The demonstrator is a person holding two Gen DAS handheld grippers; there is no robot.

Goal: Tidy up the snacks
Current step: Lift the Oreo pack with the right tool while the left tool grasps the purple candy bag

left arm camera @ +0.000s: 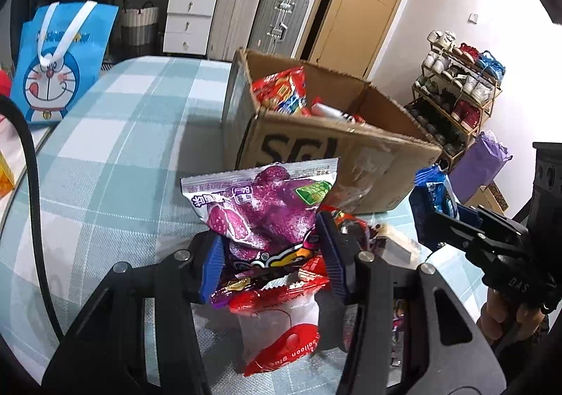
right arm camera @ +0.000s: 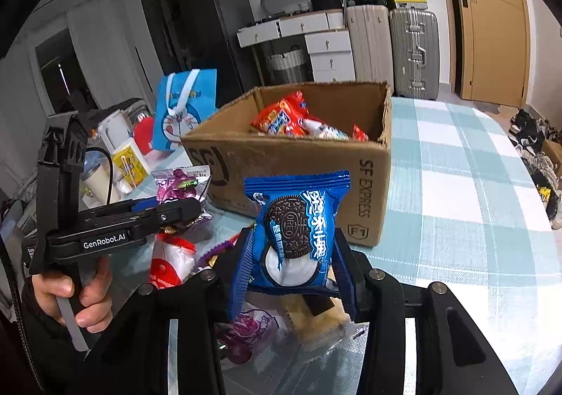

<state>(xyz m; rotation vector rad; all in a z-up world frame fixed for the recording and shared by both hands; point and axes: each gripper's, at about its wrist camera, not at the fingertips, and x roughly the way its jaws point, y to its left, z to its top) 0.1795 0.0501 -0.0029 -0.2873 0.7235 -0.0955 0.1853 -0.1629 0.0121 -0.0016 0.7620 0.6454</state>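
My left gripper [left arm camera: 270, 251] is shut on a purple snack packet [left arm camera: 263, 205], held above the table in front of the open cardboard box [left arm camera: 316, 156]. My right gripper [right arm camera: 291, 268] is shut on a blue Oreo packet [right arm camera: 298, 230], held upright before the same box [right arm camera: 302, 163]. The box holds an orange-red snack bag [right arm camera: 281, 117] and a few other packets. In the right wrist view the left gripper [right arm camera: 182, 208] shows at the left with the purple packet [right arm camera: 179, 184]. In the left wrist view the right gripper [left arm camera: 446, 215] shows at the right with the Oreo packet [left arm camera: 433, 194].
Loose snacks lie on the checked tablecloth [left arm camera: 116, 163] below the grippers, among them a red-and-white packet [left arm camera: 281, 338] and a purple one [right arm camera: 246, 328]. A blue Doraemon bag [left arm camera: 59, 61] stands at the far left. Suitcases, drawers and a shoe rack [left arm camera: 456, 85] stand beyond the table.
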